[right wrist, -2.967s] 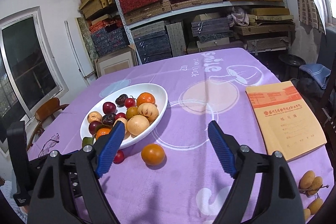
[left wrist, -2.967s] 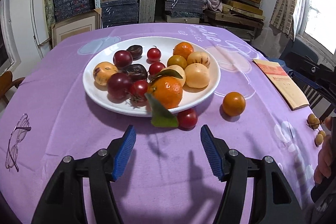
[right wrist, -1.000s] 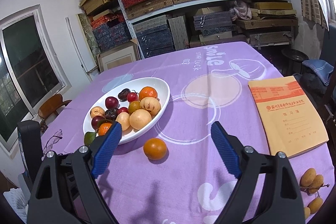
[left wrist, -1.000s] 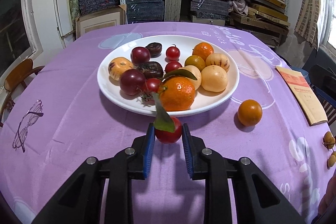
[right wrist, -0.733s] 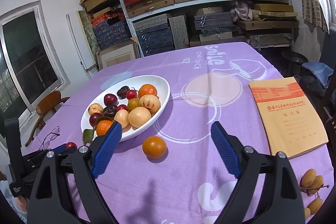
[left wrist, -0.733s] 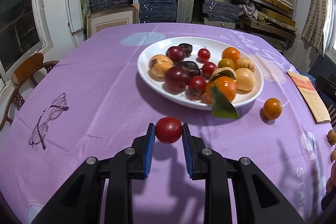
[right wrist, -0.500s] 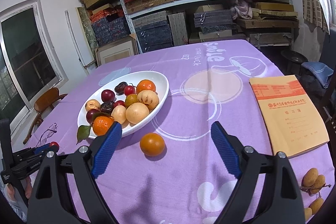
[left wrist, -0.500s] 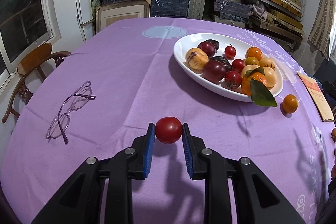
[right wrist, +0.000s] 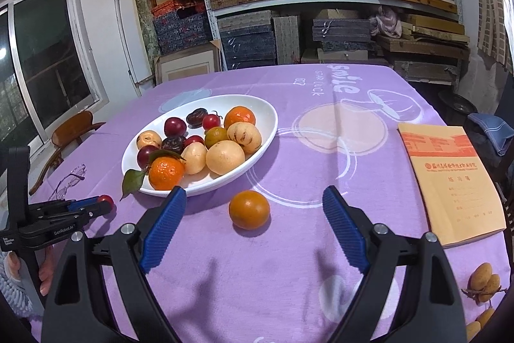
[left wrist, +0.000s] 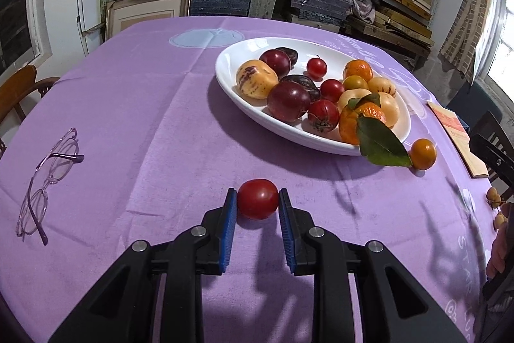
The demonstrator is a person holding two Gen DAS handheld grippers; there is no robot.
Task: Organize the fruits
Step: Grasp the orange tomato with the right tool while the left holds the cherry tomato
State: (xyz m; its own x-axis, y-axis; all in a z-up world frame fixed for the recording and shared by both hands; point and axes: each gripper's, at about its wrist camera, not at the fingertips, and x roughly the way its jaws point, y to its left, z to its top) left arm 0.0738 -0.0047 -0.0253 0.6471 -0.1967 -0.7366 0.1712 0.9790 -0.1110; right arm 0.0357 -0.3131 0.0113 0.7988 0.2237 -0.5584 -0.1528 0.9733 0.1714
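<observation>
While the purple tablecloth [right wrist: 321, 150] fills most of what lies under both tongs, the white oval plate [left wrist: 231, 73] heaped with fruit sits ahead of the left gripper [left wrist: 258, 208] and off to its right, its long axis slanting away toward the far left as the right-hand tongs see it. An orange notebook [right wrist: 449, 182] lies to the right of the right gripper [right wrist: 253, 224]. That gripper's blue pads are spread wide with nothing between them, and the loose orange fruit [right wrist: 249, 209] rests on the cloth just ahead, almost centred in the gap and near the plate's edge. It looks like the right hand's next pick, being far closer to it than the left. The left gripper points down at the cloth, pinching the small red tomato [left wrist: 258, 199] between its pads, well clear of the plate; the plate is where I'd guess it belongs. A pair of glasses [left wrist: 48, 179] lies far to its left.
</observation>
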